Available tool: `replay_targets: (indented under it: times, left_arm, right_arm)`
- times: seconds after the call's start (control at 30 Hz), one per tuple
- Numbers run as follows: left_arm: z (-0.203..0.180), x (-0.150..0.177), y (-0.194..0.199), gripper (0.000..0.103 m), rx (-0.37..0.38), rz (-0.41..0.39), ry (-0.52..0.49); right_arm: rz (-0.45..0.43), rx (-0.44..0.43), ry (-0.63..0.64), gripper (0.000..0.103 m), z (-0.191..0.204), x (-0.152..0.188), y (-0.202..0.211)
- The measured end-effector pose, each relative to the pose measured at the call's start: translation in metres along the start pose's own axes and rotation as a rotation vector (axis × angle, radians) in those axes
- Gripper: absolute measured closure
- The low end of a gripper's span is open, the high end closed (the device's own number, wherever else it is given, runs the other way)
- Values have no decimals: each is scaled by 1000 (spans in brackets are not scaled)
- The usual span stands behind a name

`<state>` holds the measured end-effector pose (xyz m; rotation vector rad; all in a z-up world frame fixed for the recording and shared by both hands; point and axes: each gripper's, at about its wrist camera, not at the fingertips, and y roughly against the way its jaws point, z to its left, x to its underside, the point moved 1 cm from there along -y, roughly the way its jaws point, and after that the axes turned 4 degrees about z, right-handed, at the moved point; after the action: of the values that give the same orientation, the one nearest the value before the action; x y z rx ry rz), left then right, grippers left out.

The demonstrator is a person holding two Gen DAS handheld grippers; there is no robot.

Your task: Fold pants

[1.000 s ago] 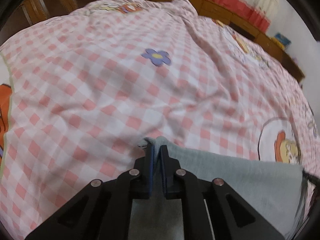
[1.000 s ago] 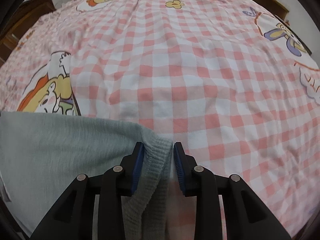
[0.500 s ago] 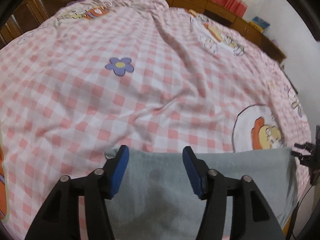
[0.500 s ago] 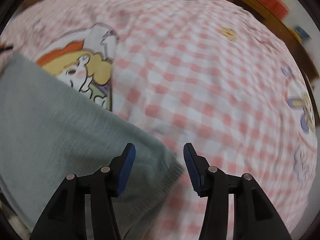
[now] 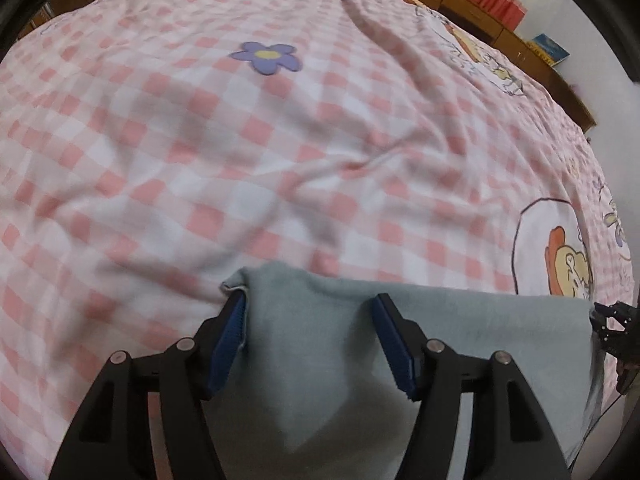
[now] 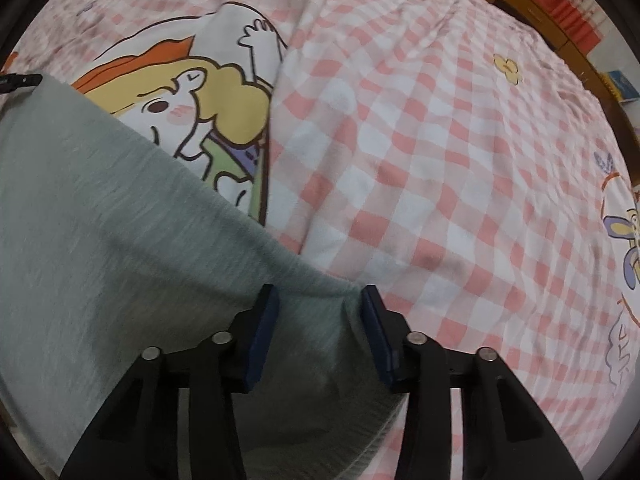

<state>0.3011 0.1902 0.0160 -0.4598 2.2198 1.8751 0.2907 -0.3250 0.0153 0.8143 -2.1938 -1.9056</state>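
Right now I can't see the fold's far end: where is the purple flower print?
In the left wrist view the purple flower print sits upper centre on the checked bedsheet, well beyond the grey pants lying between the open left tongs.

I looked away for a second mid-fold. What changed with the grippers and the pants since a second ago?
Both let go. The left gripper, shut on a corner of the grey pants a second ago, now stands open over it. The right gripper, then closed around the ribbed edge, is open too. The pants still lie on the pink checked bedsheet.
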Motion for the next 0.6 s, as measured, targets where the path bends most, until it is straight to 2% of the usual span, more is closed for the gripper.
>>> replay_targets:
  times: [0.07,0.1,0.13,0.2,0.3,0.47,0.6]
  left_arm:
    - [-7,2,0,56,-53,-10,-31]
    - [-10,4,1,77,-76,-14,-40]
    - [-11,5,3,88,-74,-20,-34]
    - [-7,6,12,94,-33,-39,7]
    - [-2,7,31,96,31,-86,41]
    - [-7,6,71,96,75,-173,15]
    - [-11,8,103,96,106,-252,15]
  right_arm:
    - [-10,9,-4,75,7,3,0]
    - [-11,6,-11,80,10,5,1]
    - [-13,6,-15,87,17,9,2]
    - [-28,10,-20,91,23,10,8]
    - [-65,-6,-56,92,17,15,24]
    - [-167,-52,-107,92,7,29,63]
    - [-248,-25,-106,92,6,34,94]
